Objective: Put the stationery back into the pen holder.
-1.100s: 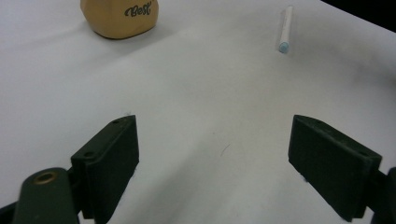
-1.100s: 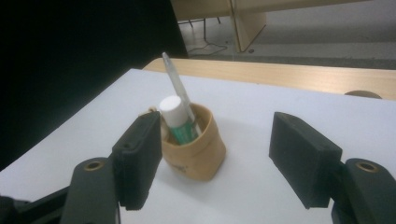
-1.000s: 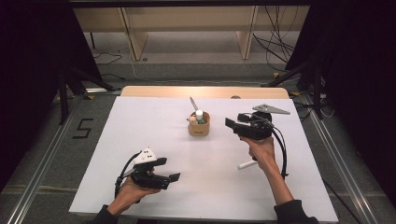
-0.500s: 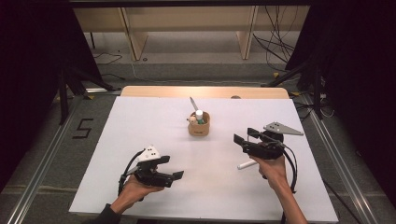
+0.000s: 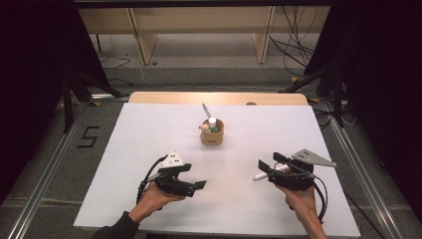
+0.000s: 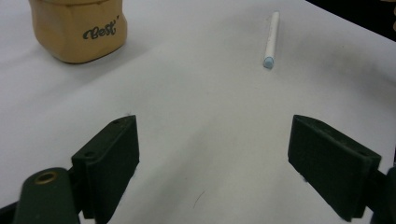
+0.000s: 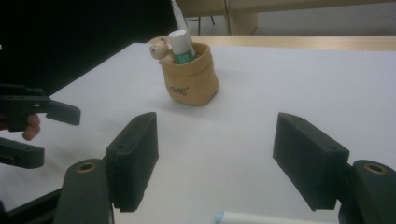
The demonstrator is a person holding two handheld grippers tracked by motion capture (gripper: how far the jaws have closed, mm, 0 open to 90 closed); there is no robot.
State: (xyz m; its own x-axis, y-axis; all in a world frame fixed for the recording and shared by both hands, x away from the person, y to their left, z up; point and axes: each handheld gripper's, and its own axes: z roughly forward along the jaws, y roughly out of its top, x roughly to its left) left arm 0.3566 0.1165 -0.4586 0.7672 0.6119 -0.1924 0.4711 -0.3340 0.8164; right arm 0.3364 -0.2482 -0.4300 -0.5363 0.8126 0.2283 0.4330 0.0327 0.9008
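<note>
A white pen (image 5: 260, 176) lies on the white table (image 5: 149, 139) at the front right, and its end shows just below my right gripper's jaws (image 7: 261, 218). My right gripper (image 5: 269, 162) hovers right over it, open, nothing between the jaws (image 7: 215, 158). My left gripper (image 5: 196, 176) is at the front left, open and empty (image 6: 215, 163), aimed at the pen (image 6: 271, 39). A tan fabric pouch (image 5: 212, 134) stands mid-table with a glue stick, a small bear figure and a pen in it (image 7: 191, 79) (image 6: 77, 30).
A wooden strip (image 5: 219, 98) runs along the table's far edge. Cables and stand legs lie on the floor beyond (image 5: 308, 55). A metal rail (image 5: 45, 169) borders the left side. My left gripper (image 7: 42, 112) appears at the left of the right gripper view.
My right gripper has moved back from beside the pouch toward the person and down, over the white pen. My left gripper has shifted a little to the right.
</note>
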